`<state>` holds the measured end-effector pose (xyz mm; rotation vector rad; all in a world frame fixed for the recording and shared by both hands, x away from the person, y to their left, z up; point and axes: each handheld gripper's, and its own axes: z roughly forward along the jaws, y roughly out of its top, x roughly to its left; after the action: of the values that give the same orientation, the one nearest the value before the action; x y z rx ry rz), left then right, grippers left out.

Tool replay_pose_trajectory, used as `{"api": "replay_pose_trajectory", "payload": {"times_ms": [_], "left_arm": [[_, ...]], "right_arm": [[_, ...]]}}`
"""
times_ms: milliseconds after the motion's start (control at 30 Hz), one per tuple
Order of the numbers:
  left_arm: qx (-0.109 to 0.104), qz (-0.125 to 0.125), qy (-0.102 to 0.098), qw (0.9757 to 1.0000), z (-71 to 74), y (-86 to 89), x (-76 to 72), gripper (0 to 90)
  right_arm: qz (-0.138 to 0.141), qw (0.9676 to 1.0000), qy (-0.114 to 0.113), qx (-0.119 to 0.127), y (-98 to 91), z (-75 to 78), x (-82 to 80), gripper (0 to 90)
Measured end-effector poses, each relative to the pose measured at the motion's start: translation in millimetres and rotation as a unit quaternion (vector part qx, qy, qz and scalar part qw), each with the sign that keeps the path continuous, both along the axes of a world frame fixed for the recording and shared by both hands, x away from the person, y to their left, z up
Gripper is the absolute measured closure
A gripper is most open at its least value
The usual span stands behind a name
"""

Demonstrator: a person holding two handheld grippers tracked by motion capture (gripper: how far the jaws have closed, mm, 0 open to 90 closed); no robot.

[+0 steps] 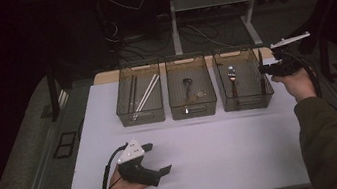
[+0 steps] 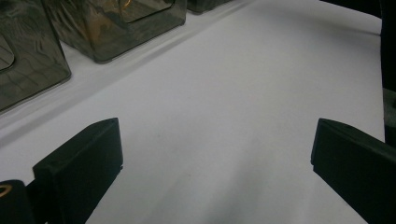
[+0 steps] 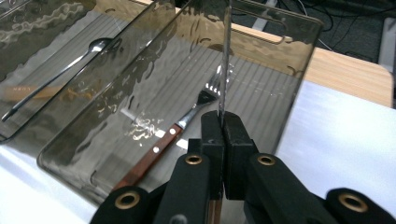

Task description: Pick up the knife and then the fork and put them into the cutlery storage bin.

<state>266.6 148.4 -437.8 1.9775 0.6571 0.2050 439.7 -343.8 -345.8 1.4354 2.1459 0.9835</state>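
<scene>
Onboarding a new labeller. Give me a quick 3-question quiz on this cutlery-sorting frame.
1. True or false: the left gripper is clamped on a spoon.
2. What does the right gripper pinch?
A. a thin metal utensil
B. a chopstick
C. nothing
3. Fill in: a fork with a wooden handle lies in the ___ of the three bins, seen from the high view.

Key:
1. False; its jaws stand wide apart over the bare white table.
2. A; the blade-thin piece rises from the shut jaws.
3. Rightmost.
</scene>
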Motion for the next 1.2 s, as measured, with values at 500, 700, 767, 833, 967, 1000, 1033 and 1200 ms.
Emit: {"api": "replay_pose_trajectory", "payload": {"times_ms": [500, 700, 767, 833, 967, 1000, 1033, 1200], "left_arm": [[0.003, -0.006, 0.005, 1.0000, -0.8, -0.9, 0.5, 0.7], [0.003, -0.007, 0.006, 1.0000, -0.9, -1.3, 0.4, 0.7], [0.004, -0.008, 0.006, 0.9999, -0.9, -1.4, 0.6, 0.7], [0.005, -0.009, 0.005, 0.9999, -1.0, -1.5, 0.9, 0.7], [0.003, -0.012, 0.006, 0.9999, -0.9, -0.6, 1.6, 0.7], [0.002, -0.013, 0.006, 0.9999, -0.8, -0.3, 2.0, 0.7], [0.002, -0.013, 0.007, 0.9999, -0.7, -0.2, 2.2, 0.7], [0.008, -0.016, 0.008, 0.9998, -1.9, -0.9, 3.2, 0.7]], "right_arm": [[-0.003, 0.9998, 0.014, -0.012, 23.2, -27.2, 26.0, 85.4], [-0.007, 0.9996, 0.013, -0.025, 28.2, -32.7, 26.8, 73.1], [-0.006, 0.9998, 0.008, -0.018, 27.6, -30.3, 24.9, 67.0], [-0.010, 0.9999, 0.001, -0.009, 26.7, -27.9, 22.9, 60.4], [-0.015, 0.9997, -0.017, 0.012, 25.3, -23.0, 16.9, 44.7], [-0.015, 0.9995, -0.019, 0.021, 25.0, -21.4, 15.0, 42.4], [-0.013, 0.9993, -0.019, 0.030, 24.9, -19.7, 12.8, 40.4], [-0.017, 0.9979, -0.043, 0.045, 25.0, -13.8, 1.3, 29.9]]}}
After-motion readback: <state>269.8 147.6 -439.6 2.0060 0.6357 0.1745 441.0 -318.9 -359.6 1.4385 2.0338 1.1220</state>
